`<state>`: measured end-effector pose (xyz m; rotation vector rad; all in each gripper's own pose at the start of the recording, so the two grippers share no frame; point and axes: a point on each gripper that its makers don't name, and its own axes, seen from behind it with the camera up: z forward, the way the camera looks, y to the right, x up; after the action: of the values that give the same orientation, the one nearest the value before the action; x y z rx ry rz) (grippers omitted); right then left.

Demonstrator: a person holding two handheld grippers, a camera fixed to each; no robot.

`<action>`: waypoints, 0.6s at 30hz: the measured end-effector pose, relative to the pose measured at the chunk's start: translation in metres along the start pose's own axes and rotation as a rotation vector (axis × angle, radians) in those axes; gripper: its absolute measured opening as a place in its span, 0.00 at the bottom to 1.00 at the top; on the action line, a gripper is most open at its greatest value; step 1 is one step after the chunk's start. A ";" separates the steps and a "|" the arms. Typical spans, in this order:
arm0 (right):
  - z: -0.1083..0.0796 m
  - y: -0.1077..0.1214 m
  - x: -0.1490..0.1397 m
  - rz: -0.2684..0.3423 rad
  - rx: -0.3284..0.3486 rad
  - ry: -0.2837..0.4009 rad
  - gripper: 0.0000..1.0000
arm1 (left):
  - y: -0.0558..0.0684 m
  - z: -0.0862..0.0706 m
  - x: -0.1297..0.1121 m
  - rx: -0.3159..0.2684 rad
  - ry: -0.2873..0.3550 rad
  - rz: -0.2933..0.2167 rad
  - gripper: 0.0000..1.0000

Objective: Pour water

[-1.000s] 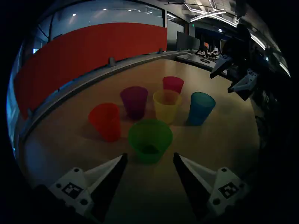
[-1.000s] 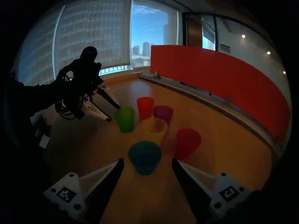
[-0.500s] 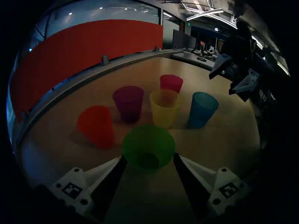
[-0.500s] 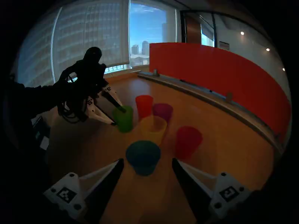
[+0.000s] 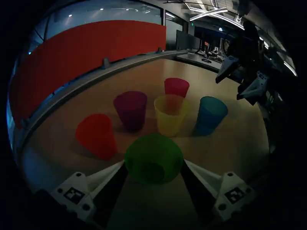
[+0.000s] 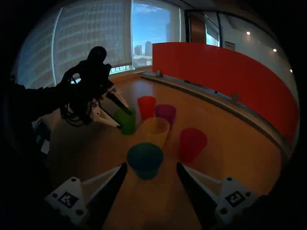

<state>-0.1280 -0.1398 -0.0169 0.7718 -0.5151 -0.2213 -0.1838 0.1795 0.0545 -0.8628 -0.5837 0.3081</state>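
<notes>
Cups first: what are they like?
Six smooth, translucent plastic tumblers, all tapered: green cup, red cup, purple cup, yellow cup, pink cup and teal cup. They stand in a loose cluster, near one another.
And the tools?
The left tool is spread, its wedge-shaped white-and-black fingers flanking the green cup. Whether they touch it I cannot tell. The right tool is spread too, with the teal cup just ahead between its tips.
Water?
I cannot tell whether any cup holds some.
The surface and the room?
A smooth wooden worktop, edged by a long red partition. A tall window shows blue sky and towers, and strip lights line the ceiling.
</notes>
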 end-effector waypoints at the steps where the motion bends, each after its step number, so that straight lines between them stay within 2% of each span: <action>1: 0.000 0.000 0.000 0.000 0.000 0.000 0.99 | 0.000 0.001 0.000 0.000 -0.001 0.001 0.92; 11: -0.001 0.001 -0.002 0.001 -0.001 -0.002 1.00 | 0.003 0.000 0.001 -0.009 0.003 -0.004 0.86; 18: 0.003 -0.001 -0.005 -0.002 0.002 -0.010 0.99 | 0.003 -0.012 0.012 -0.003 0.037 -0.018 0.86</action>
<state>-0.1342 -0.1405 -0.0177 0.7738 -0.5244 -0.2268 -0.1671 0.1793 0.0505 -0.8637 -0.5573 0.2745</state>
